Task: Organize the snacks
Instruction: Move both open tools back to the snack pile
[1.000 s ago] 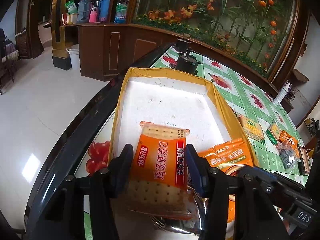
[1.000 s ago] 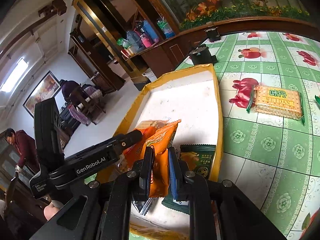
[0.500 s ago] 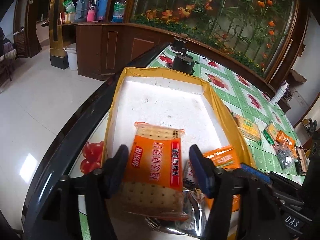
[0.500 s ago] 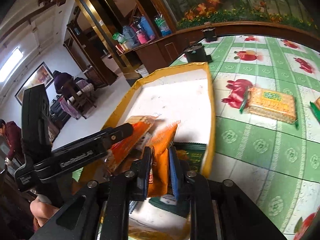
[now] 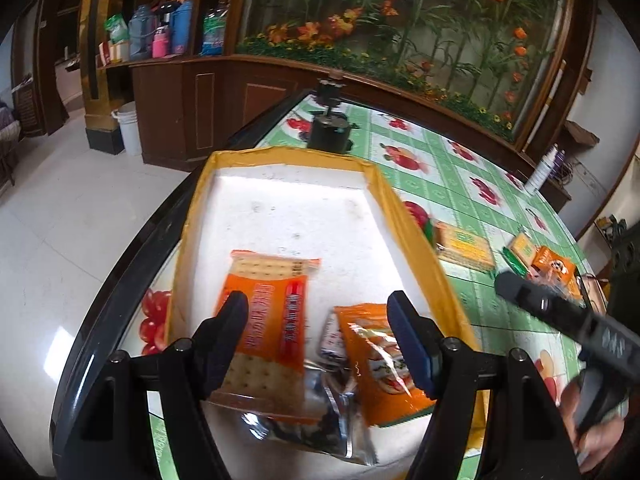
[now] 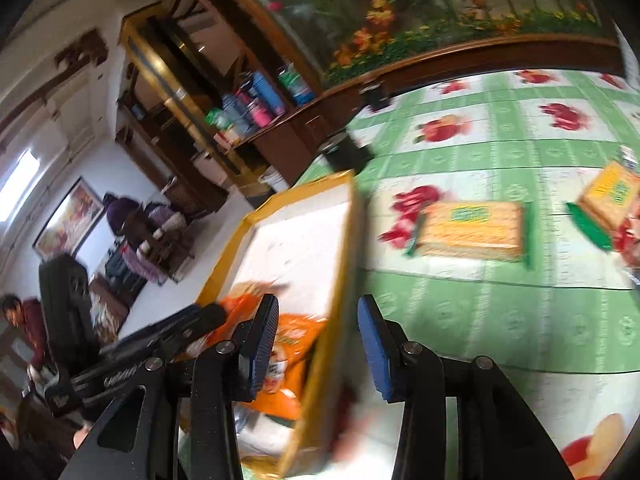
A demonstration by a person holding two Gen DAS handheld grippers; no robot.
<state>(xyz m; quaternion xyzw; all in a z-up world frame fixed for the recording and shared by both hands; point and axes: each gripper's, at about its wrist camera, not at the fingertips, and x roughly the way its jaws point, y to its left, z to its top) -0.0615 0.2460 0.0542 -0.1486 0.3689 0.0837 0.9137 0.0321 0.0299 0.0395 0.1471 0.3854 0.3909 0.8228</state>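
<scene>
Orange plastic cracker packet [image 5: 268, 320] is seen lying flat in the yellow-rimmed white tray [image 5: 412, 232] at lower centre, between the left gripper [image 5: 316, 320]'s opening fingers, untouched. At lower centre, the right gripper [image 6: 316, 328]'s fingers are opening, empty, astride the tray's rim; an orange foil snack bag [image 6: 288, 356] lies beneath.

An orange-wrapped cracker packet with a clear window [image 5: 266, 320] lies flat in the white-floored, yellow-rimmed tray [image 5: 416, 236]; an orange snack pouch [image 5: 380, 364] lies beside it, both overlapping a silvery foil bag [image 5: 320, 428]; yellow cracker packets with green ends [image 6: 470, 230] lie flat on the green tablecloth, outside the tray.
</scene>
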